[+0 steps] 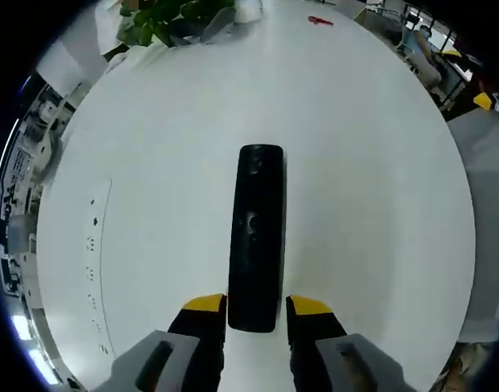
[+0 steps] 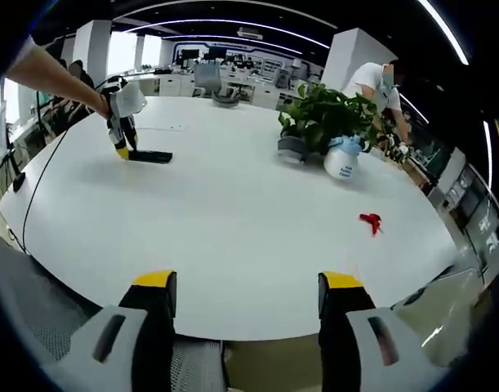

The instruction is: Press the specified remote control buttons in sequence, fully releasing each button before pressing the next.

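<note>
A long black remote control [image 1: 257,237] lies flat on the round white table [image 1: 372,188], pointing away from me. My left gripper [image 1: 256,305] has its yellow-tipped jaws on either side of the remote's near end, closed against it. In the right gripper view the same remote [image 2: 153,157] lies far off to the left, with a person's hand holding the left gripper [image 2: 122,149] down on its end. My right gripper [image 2: 247,287] is open wide at the table's near edge, with nothing between its fingers.
A potted green plant [image 2: 324,118] and a white-and-blue spray bottle [image 2: 343,159] stand at the far right of the table. A small red object [image 2: 370,220] lies to the right. A cable [image 2: 45,184] trails across the left side. A person [image 2: 380,82] stands behind the plant.
</note>
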The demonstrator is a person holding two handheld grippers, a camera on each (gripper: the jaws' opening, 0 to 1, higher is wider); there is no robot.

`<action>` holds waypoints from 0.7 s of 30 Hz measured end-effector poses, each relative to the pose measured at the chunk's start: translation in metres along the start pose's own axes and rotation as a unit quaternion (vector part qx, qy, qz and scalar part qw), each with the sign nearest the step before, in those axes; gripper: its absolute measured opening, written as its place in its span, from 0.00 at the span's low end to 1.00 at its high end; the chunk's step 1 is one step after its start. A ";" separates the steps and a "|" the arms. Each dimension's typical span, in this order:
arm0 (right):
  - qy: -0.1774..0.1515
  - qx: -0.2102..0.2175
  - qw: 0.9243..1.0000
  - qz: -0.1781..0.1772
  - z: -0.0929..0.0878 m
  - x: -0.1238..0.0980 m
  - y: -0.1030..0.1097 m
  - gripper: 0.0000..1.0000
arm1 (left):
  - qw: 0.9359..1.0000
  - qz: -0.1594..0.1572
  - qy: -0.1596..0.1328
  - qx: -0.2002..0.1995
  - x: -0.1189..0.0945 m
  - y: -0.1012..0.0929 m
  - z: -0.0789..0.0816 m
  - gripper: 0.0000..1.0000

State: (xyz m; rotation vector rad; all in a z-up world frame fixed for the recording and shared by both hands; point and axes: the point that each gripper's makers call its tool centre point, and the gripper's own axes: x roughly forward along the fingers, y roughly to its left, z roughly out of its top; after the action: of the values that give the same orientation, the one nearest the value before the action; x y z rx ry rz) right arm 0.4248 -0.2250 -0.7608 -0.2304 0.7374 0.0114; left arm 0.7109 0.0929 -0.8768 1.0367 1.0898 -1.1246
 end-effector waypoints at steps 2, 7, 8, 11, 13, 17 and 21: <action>0.001 0.000 1.000 0.000 0.000 0.000 0.000 0.73 | 1.000 -0.002 0.000 -0.005 -0.001 0.002 0.001 0.27; 0.001 -0.001 1.000 0.000 0.000 0.000 0.000 0.72 | 1.000 -0.003 0.006 0.012 0.002 0.002 0.001 0.26; 0.001 -0.002 1.000 0.000 0.000 0.000 0.000 0.72 | 1.000 -0.004 0.007 0.014 0.002 0.001 0.001 0.25; 0.001 -0.003 1.000 0.002 0.000 -0.001 0.000 0.71 | 1.000 -0.006 0.015 0.021 0.002 0.000 0.000 0.25; 0.000 -0.004 1.000 0.002 0.000 -0.001 0.001 0.71 | 1.000 -0.007 0.023 0.016 0.004 0.002 0.000 0.24; -0.001 -0.003 1.000 0.002 0.001 -0.001 0.000 0.71 | 0.999 -0.019 0.029 0.023 0.005 0.001 0.000 0.24; -0.003 -0.003 1.000 0.003 0.002 -0.001 0.001 0.71 | 0.999 -0.029 0.034 0.027 0.006 0.000 0.000 0.24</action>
State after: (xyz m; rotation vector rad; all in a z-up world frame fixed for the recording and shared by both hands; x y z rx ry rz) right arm 0.4248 -0.2237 -0.7587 -0.2348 0.7327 0.0203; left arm 0.7118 0.0922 -0.8823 1.0974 1.1552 -1.1783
